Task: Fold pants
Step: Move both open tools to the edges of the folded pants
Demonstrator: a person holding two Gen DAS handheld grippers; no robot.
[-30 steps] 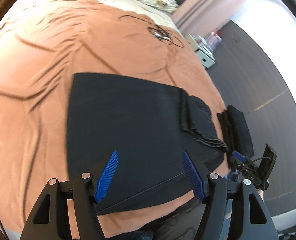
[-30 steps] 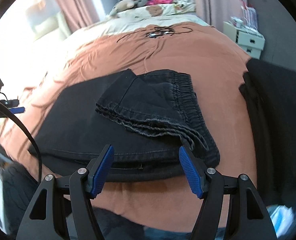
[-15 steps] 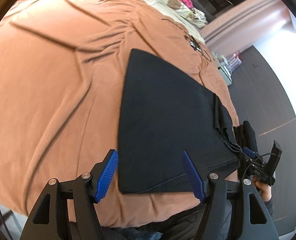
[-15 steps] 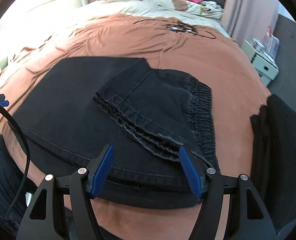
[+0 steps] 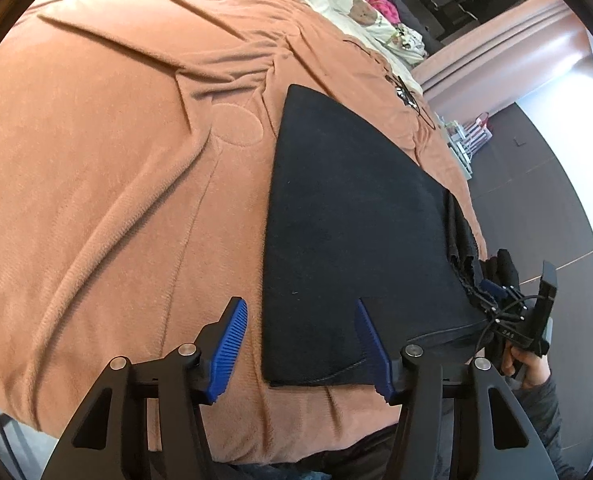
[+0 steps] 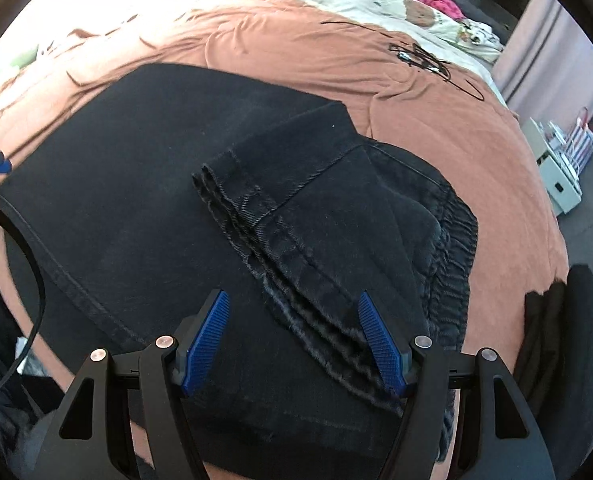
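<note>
Black pants lie partly folded on a rust-orange bed; both grippers are spread and empty.

Left wrist view: the bed [image 5: 116, 184], under a wrinkled rust-orange blanket, fills the frame, with cream bedding and soft toys at 1 o'clock, a pink curtain [image 5: 508, 36] and dark floor at 2 to 3 o'clock. The pants [image 5: 352, 240] lie flat from centre toward 4 o'clock, a smooth black panel with its near corner between the left gripper [image 5: 302, 344] fingers; its jaws are released, holding nothing. The right gripper [image 5: 524, 320] shows at 4 o'clock, too small to judge.

Right wrist view: a white drawer unit [image 6: 556, 176] holding small items stands at 3 o'clock, and a dark cloth pile [image 6: 568, 344] at 4 o'clock. The pants [image 6: 176, 216] spread wide, hems doubled back onto the elastic waistband. The right gripper [image 6: 294, 344] hovers over the frayed hems, jaws released.
</note>
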